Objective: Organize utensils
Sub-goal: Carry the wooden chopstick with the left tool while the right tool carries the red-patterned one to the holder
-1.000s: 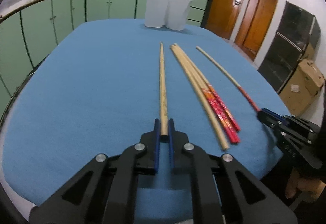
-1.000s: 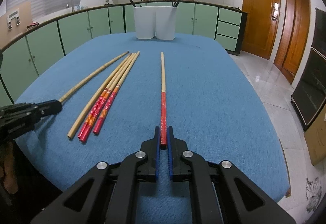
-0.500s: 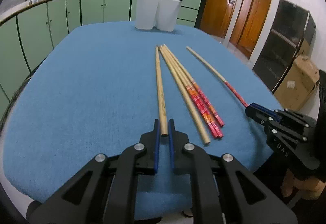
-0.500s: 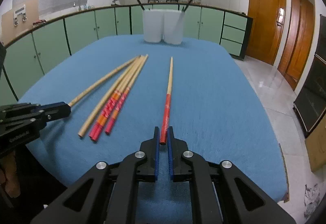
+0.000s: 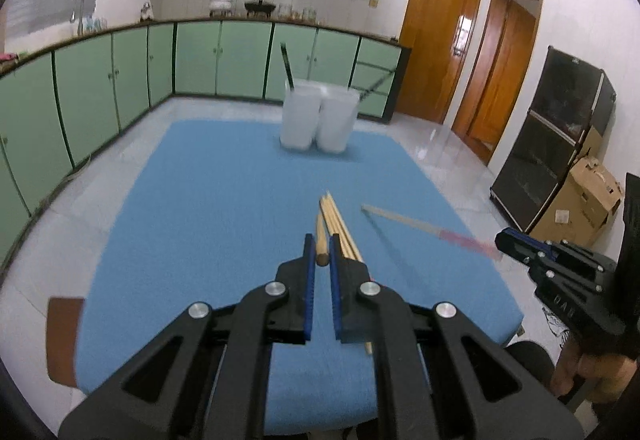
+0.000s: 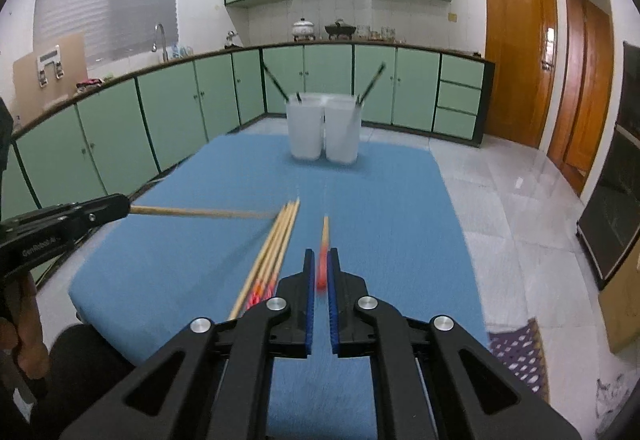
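the plain chopstick [image 5: 321,240] is pinched by its near end in the left tool [image 5: 322,260], clear above the blue counter [image 5: 208,208]. the red-ended chopstick [image 6: 323,256] is pinched the same way in the right tool [image 6: 320,272]. the other chopsticks [image 6: 276,240] lie bundled on the counter between the two. two white cups [image 6: 324,128] stand side by side at the far end, each holding a dark stick.
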`<state>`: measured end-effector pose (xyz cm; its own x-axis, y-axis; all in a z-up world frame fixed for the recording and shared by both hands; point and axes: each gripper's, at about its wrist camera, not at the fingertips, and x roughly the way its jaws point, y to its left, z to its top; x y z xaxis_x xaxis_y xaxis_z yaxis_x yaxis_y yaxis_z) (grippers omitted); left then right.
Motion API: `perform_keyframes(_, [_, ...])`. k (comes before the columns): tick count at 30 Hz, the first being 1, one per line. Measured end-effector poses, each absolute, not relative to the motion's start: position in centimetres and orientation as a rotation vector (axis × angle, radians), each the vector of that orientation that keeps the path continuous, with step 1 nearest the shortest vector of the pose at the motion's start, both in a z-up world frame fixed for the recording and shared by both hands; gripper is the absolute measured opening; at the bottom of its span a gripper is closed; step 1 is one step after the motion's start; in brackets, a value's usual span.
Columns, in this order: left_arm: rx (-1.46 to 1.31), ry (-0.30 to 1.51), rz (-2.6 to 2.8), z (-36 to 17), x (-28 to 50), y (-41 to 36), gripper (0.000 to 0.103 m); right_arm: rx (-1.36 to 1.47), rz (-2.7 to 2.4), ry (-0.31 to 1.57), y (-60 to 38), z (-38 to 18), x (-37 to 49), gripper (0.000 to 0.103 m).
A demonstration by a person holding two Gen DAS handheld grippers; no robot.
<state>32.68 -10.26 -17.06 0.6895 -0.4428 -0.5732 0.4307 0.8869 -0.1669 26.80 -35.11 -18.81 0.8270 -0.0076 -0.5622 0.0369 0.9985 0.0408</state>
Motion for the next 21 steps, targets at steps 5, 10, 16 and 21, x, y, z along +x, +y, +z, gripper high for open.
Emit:
perform_keyframes(5, [0.012,0.598,-0.498,-13.4,33.1,-10.0,0.006,0.015,0.002,0.596,-35.2,-14.9,27.8,0.004])
perform_keyframes(10, [0.020,0.569,-0.495,-11.6,33.5,-10.0,0.006,0.010,0.000,0.606,-35.8,-14.6,28.6,0.004])
perform_keyframes(16, [-0.011,0.586,-0.499,-11.9,34.1,-9.6,0.006,0.125,-0.024,0.668,-36.7,-24.1,24.7,0.010])
perform_keyframes(21, [0.025,0.595,-0.512,-11.4,34.8,-10.3,0.006,0.136,-0.056,0.756,-36.6,-30.2,23.1,0.012])
